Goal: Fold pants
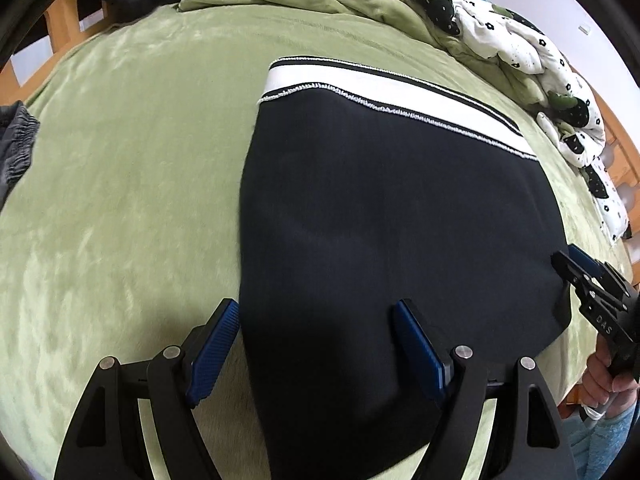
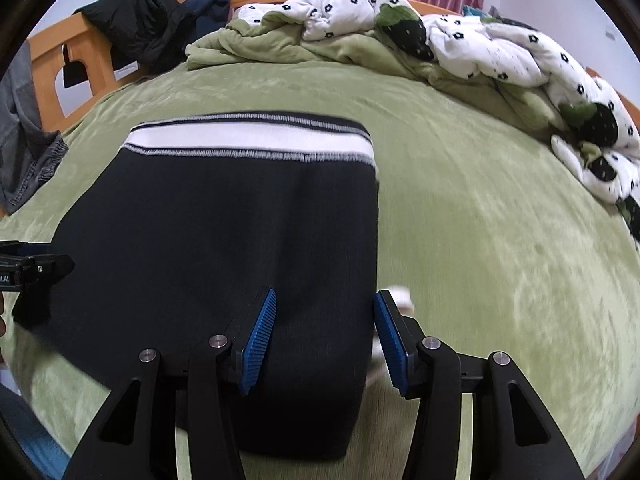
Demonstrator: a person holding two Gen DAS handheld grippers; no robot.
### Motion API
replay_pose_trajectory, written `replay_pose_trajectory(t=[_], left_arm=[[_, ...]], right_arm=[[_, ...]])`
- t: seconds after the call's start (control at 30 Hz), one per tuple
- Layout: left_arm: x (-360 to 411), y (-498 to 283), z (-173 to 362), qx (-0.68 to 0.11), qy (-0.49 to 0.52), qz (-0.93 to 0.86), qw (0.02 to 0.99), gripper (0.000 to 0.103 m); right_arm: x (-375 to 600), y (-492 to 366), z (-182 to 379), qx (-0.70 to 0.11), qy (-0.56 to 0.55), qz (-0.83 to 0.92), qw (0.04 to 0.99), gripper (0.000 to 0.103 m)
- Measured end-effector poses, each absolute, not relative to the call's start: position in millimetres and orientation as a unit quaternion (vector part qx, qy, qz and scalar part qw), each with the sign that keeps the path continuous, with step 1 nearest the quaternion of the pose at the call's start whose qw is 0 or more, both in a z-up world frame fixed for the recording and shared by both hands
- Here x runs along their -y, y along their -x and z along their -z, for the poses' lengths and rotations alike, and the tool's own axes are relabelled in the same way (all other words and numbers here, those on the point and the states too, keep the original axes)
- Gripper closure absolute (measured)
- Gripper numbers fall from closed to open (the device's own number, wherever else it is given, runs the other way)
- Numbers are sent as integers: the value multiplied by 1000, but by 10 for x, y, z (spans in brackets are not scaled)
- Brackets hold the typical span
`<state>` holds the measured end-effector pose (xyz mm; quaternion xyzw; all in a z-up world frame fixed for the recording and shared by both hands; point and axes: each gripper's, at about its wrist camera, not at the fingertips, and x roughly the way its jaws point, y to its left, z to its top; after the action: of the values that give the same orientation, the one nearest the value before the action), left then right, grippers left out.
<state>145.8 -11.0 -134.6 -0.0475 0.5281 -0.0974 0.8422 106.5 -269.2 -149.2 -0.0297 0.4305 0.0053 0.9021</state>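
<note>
Dark pants [image 1: 384,216] with a white-and-black striped waistband [image 1: 384,96] lie folded flat on a green plush bed cover [image 1: 120,200], waistband at the far end, in the left wrist view. The left gripper [image 1: 316,344] hangs low over the near left part of the garment, its blue-padded fingers [image 1: 212,354] spread wide: one pad sits over the green cover just beside the pants' left edge, the other over the dark cloth, and nothing is held between them. At the frame's right edge the right gripper [image 1: 576,268] reaches over the pants' near right corner.

From the right wrist view, the right gripper [image 2: 324,328] hovers above the near right edge of the pants [image 2: 224,232], its fingers [image 2: 258,344] parted and holding nothing, one pad over the cloth and the other just past the fabric's edge. The left gripper [image 2: 36,266] enters at the left, over the garment's left side. A rumpled white floral quilt [image 2: 500,52] and a bunched green blanket [image 2: 256,44] lie heaped along the far side of the bed, with dark clothing [image 2: 136,20] draped over the wooden headboard [image 2: 48,60]
</note>
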Motion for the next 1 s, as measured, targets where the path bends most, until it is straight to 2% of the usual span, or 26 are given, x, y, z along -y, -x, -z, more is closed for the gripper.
replay_pose_trajectory(t=[0.43, 0.67, 0.77, 1.0], left_arm=[[87, -1039, 1389, -520, 12, 125, 845, 24], [-333, -832, 1480, -525, 44, 153, 836, 26], [-470, -738, 1570, -524, 21, 133, 841, 40], [-419, -622, 1457, -471, -35, 130, 872, 43]], right_arm=[[2681, -719, 1595, -435, 19, -8, 900, 53], [2700, -615, 1570, -428, 6, -17, 904, 53], [2704, -599, 1552, -425, 10, -21, 905, 53], [2761, -587, 1402, -396, -10, -23, 918, 53]])
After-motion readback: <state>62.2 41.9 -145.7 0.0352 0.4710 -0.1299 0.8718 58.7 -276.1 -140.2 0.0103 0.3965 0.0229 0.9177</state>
